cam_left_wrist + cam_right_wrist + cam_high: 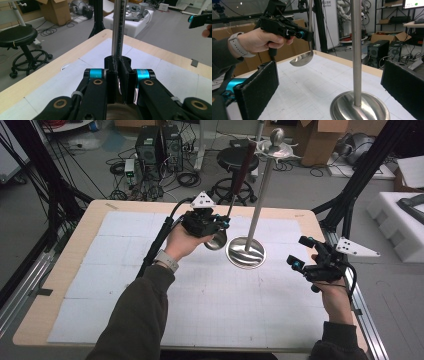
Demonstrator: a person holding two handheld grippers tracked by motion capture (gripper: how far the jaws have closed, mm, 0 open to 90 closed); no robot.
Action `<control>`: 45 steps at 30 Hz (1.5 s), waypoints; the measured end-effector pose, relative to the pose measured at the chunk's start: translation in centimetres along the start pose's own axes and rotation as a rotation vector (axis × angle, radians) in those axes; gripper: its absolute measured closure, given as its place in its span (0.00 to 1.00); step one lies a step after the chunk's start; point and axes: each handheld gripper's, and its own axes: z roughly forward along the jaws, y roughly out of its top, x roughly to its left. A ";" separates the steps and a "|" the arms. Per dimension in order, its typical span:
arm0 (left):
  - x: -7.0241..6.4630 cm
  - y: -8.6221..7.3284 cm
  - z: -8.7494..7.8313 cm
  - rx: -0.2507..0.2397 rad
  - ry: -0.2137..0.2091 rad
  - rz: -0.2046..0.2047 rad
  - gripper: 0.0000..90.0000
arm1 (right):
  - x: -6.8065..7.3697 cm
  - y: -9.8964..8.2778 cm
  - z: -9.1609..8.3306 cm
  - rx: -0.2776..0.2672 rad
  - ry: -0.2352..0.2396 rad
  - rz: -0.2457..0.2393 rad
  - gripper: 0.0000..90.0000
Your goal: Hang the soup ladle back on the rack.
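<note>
Ladle [218,239]: one; held above the surface [125,285], just left of the stand, bowl low, handle rising up and away to a dark red grip.
Ladle, hidden parts: in the left gripper view the bowl [122,112] is mostly masked by the jaws and the handle [118,30] is cut off at the top edge.
Left gripper [220,222]: one; jaws clamped on the ladle's metal handle just above the bowl; held in the left hand [182,242].
Right gripper [299,254]: one; jaws spread wide apart with nothing between them, held over the right edge of the surface.
Stand [260,195]: one; upright pole on a round metal base [359,107]; in the right gripper view the pole [356,50] runs off the top.
Stand top: hooks and a ball, small and hard to make out.
Stool [235,170]: one; on the floor beyond the surface, partly behind the ladle's handle.
</note>
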 end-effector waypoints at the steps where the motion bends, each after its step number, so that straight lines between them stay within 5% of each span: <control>1: 0.0 0.0 0.1 0.000 0.000 -0.002 0.94 | 0.0 0.0 0.0 0.001 0.001 0.000 0.00; 28: -0.1 0.3 2.8 0.046 -0.011 0.013 0.92 | -0.5 -0.7 -0.3 0.013 -0.009 0.023 0.00; 33: 0.0 0.3 2.2 0.031 -0.015 0.007 0.68 | -0.3 -0.7 -0.2 0.020 0.000 0.020 0.00; 35: 0.0 0.3 1.9 0.030 -0.010 0.017 0.66 | -0.3 -0.8 -0.1 0.021 0.003 0.017 0.00; 41: 0.3 0.1 0.0 -0.046 -0.110 0.051 0.45 | -0.3 -1.0 0.0 0.035 -0.005 0.026 0.00; 43: 0.4 -0.2 -0.3 -0.044 -0.103 0.059 0.26 | -0.4 -0.9 -0.2 0.030 -0.008 0.024 0.00; 45: 0.4 -0.5 -0.8 -0.046 -0.077 0.089 0.24 | -0.4 -1.0 -0.3 0.025 -0.014 0.026 0.00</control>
